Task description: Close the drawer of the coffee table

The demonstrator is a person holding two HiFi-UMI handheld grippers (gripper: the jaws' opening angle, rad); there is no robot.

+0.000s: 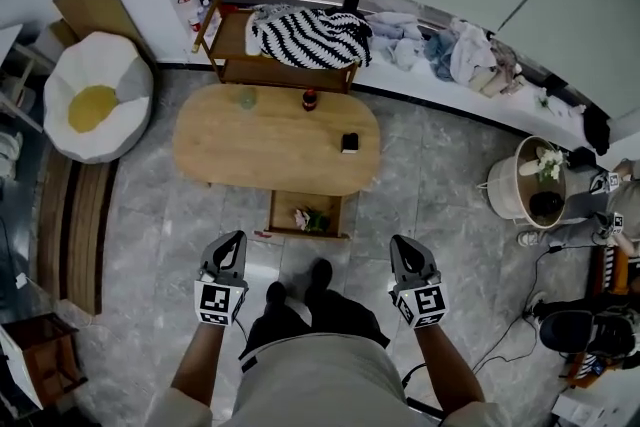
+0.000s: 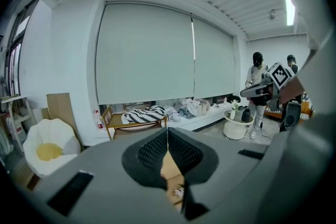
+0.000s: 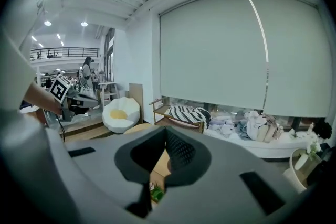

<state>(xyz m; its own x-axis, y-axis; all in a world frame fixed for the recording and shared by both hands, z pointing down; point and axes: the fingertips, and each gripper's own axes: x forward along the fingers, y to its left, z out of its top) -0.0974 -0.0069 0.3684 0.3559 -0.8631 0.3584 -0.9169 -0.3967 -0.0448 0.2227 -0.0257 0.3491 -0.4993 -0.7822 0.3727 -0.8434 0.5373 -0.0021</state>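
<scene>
Drawer [image 1: 305, 213]: it is standing pulled out from the near edge of the coffee table [image 1: 275, 140], with small green and pink things lying in it.
Grippers: we are holding the left gripper [image 1: 231, 239] and the right gripper [image 1: 403, 245] on our side of the drawer, one off each front corner, neither touching it.
Jaws: both pairs are pressing together with nothing between them.
Table top: a glass [image 1: 247, 98] and a small bottle [image 1: 310, 100] are sitting near the far edge, a dark box [image 1: 349, 142] toward the right end.
Room: we are standing on a grey stone floor [image 1: 430, 185]; a striped blanket [image 1: 310, 35] is lying on a wooden bench [image 1: 285, 72] behind the table, a white and yellow cushion seat [image 1: 97, 95] is sitting off the left end, and clothes [image 1: 470, 55] are lying along the sill [image 1: 480, 100] under a roller blind [image 2: 147, 50].
</scene>
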